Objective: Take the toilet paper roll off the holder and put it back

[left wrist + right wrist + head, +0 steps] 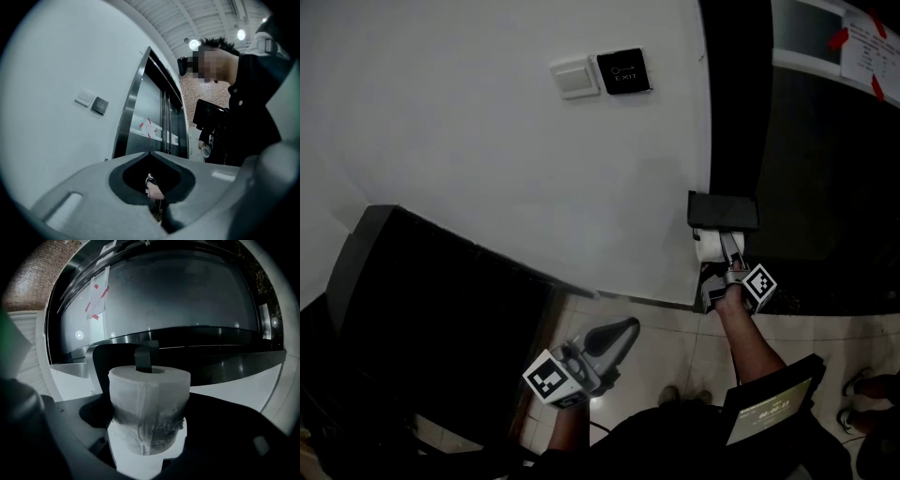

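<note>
The white toilet paper roll (149,404) stands between my right gripper's (149,430) jaws, which press its wrinkled lower half. A dark holder bar (143,358) runs into the roll's core. In the head view the black holder (723,210) is fixed to the wall beside a dark door frame, with the roll (709,246) just under it and my right gripper (727,261) reaching up to it. My left gripper (614,339) hangs low over the floor, away from the holder. Its jaws (151,154) meet, with nothing between them.
A white switch (575,78) and a black exit plate (623,71) sit high on the white wall. A dark cabinet (422,309) stands at the left. Metal lift doors carry a taped notice (97,298). Glossy floor tiles (675,342) lie below.
</note>
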Motion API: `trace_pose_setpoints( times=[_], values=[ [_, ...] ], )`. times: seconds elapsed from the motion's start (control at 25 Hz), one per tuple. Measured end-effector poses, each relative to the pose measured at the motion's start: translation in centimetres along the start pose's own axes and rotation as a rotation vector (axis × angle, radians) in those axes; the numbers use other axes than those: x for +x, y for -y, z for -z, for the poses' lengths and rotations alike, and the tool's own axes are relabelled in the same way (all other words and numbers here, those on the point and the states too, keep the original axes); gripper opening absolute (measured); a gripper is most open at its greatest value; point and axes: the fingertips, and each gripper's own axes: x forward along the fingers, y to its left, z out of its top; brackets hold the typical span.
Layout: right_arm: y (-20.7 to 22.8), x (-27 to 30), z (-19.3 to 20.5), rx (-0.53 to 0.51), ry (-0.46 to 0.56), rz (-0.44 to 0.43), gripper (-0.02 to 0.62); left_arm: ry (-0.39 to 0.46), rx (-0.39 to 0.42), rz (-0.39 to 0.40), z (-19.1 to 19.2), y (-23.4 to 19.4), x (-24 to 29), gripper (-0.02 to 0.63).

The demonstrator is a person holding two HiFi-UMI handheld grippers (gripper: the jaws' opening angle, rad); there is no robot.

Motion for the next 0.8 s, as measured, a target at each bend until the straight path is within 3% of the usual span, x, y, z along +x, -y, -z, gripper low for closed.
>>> trace_pose_setpoints(
  times=[0.28,0.4,0.64,0.8],
  values=[
    [-0.2,-0.3,-0.7,0.012,-0.058,-0.045,0.494,-0.011,-0.007,0.029,0.2,0.3,1.4,0.000],
    [-0.3,-1.5,-0.6,0.026,-0.094,-0.070,0.558,-0.020,-0.012,0.058,0.5,0.7,2.6,0.001],
    [-1.3,-6.8,1.1,-0.035,-0.216,-0.071,0.566,-0.027,-0.032,0.135,1.0,1.4,5.8,0.002],
    [-5.3,-10.7,1.1,-0.049,-0.244,-0.142,0.566,-0.031,-0.033,0.185,1.0,2.0,7.9,0.000]
  ],
)
